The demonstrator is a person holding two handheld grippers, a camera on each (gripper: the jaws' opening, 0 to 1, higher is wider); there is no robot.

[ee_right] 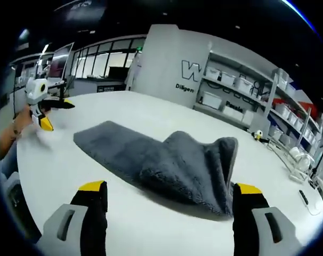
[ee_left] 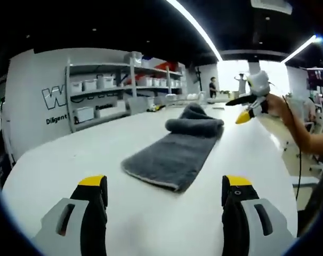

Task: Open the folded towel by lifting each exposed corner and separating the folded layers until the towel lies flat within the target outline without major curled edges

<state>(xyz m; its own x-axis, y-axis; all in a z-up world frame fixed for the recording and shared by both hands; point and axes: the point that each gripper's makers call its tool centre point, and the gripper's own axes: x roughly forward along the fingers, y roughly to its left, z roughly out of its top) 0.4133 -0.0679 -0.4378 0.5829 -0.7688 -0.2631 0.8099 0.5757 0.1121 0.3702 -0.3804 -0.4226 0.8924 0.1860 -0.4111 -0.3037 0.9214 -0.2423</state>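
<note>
A grey towel (ee_left: 175, 154) lies as a long strip on the white table (ee_left: 71, 160). In the left gripper view its far end is folded over into a thick roll (ee_left: 196, 124). My left gripper (ee_left: 165, 184) is open, its yellow-tipped jaws just short of the towel's near edge and above the table. The right gripper (ee_left: 240, 109) hovers open beside the folded end, held by a hand. In the right gripper view, the folded end of the towel (ee_right: 193, 170) lies close in front of my open right gripper (ee_right: 170, 188). The left gripper (ee_right: 59, 114) floats open past the flat end.
Shelving with white bins (ee_left: 103, 90) lines the wall behind the table; the same shelving (ee_right: 247, 101) stands at the right in the right gripper view. A person's forearm (ee_left: 305, 133) reaches in from the right. Small objects (ee_right: 297, 154) sit near the table's far end.
</note>
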